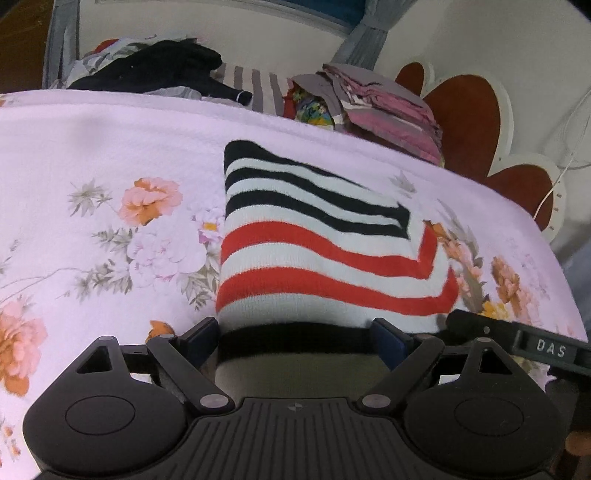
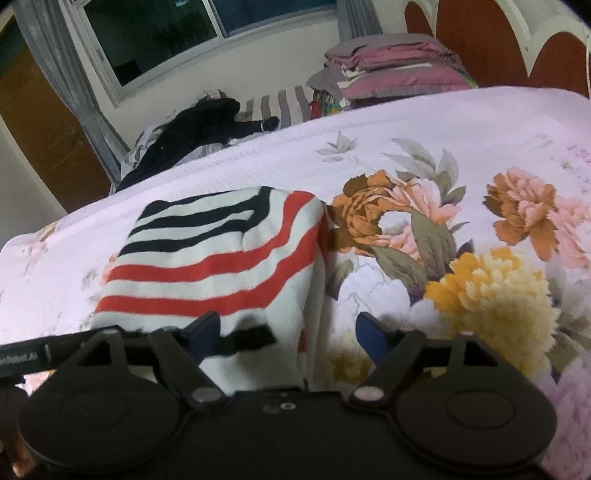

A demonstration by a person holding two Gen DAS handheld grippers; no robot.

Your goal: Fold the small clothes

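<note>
A folded striped sweater [image 1: 314, 251], white with black and red bands, lies flat on the floral pink blanket [image 1: 110, 147]. My left gripper [image 1: 295, 339] stands open at the sweater's near edge, one finger at each side of its black hem, and I see no squeeze on the cloth. In the right wrist view the same sweater [image 2: 221, 258] lies left of centre. My right gripper [image 2: 288, 332] is open over its near right corner: the left finger rests above the cloth and the right finger hangs over the bare blanket [image 2: 443, 122]. Part of the right gripper's body [image 1: 535, 347] shows beside the left one.
A heap of dark clothes [image 1: 155, 70] lies at the bed's far side. A stack of folded pink and grey linen [image 1: 388, 103] sits by the scalloped headboard [image 1: 465, 122]. Behind are a window [image 2: 155, 33], grey curtains and a wooden door [image 2: 37, 129].
</note>
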